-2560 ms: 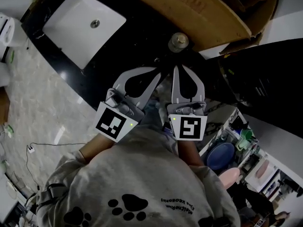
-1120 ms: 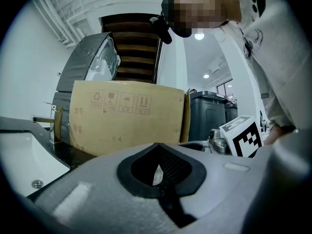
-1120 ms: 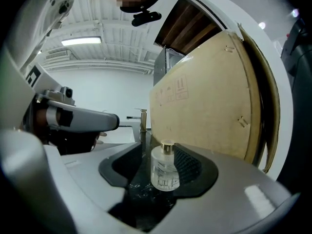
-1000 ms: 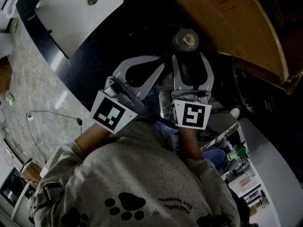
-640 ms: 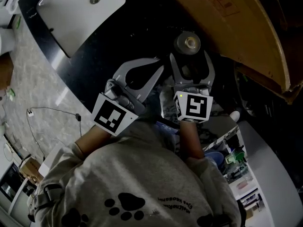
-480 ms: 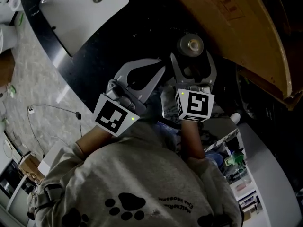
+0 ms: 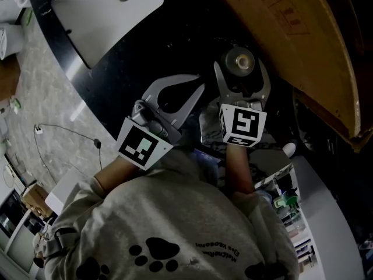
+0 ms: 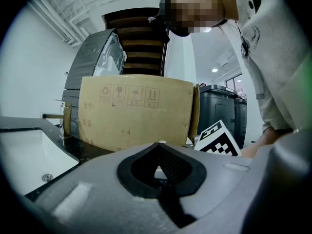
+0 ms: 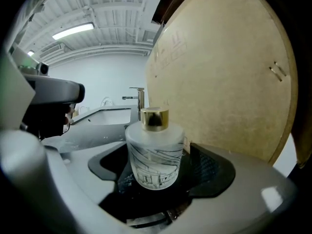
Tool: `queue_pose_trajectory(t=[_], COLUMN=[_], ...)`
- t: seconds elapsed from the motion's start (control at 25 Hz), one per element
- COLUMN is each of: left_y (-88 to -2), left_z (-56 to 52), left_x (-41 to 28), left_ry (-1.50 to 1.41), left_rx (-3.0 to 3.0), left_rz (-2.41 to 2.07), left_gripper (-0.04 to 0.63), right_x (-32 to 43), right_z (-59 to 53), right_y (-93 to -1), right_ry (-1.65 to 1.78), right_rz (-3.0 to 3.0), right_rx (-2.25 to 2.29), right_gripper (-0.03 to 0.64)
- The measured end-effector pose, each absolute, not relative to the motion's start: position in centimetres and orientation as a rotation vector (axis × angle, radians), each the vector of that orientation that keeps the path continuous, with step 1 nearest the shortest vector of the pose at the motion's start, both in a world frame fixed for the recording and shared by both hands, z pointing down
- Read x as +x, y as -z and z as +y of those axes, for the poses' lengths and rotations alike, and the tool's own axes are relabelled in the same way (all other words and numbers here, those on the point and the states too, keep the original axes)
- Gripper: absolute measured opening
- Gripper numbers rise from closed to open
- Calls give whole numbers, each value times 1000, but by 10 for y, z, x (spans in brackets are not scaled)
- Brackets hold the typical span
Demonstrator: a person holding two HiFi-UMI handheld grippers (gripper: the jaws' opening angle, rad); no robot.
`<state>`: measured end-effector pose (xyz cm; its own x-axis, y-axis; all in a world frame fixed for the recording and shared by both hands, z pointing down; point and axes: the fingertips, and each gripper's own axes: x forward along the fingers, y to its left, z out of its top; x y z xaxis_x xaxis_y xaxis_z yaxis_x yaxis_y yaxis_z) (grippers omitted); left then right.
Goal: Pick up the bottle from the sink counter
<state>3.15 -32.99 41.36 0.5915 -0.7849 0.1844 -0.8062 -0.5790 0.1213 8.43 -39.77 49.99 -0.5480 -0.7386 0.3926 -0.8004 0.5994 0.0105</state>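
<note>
A squat frosted glass bottle with a gold cap stands upright on the black sink counter. From above I see its cap between the two grey fingers of my right gripper. The jaws of my right gripper are opening, with the bottle standing between them and a gap on each side. My left gripper lies beside it to the left, its tips together with nothing between them. In the left gripper view my left gripper shows its jaws meeting.
A white sink basin is set into the counter at the far left, with a faucet behind it. A big round brown board leans close behind the bottle. Shelves with small items sit at the lower right.
The right gripper has moved forward so the bottle now stands between its jaws, which have spread wider. The left gripper has hardly moved.
</note>
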Motion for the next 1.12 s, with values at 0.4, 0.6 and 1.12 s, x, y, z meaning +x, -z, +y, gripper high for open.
queue_pose_trajectory(t=[0.4, 0.6, 1.12], left_y=[-419, -420, -411], left_z=[-336, -338, -333], left_x=[23, 19, 10], left_ry=[-187, -182, -151], left_rx=[2594, 2575, 2583], left_rz=[-1370, -1393, -1413], left_gripper=[2, 2, 2], right_x=[73, 67, 76], right_z=[-404, -411, -411], right_y=[-503, -500, -502], right_ry=[-186, -149, -180], right_rz=[-2475, -2475, -2431], right_rx=[1163, 1140, 1204], right_gripper=[377, 366, 339])
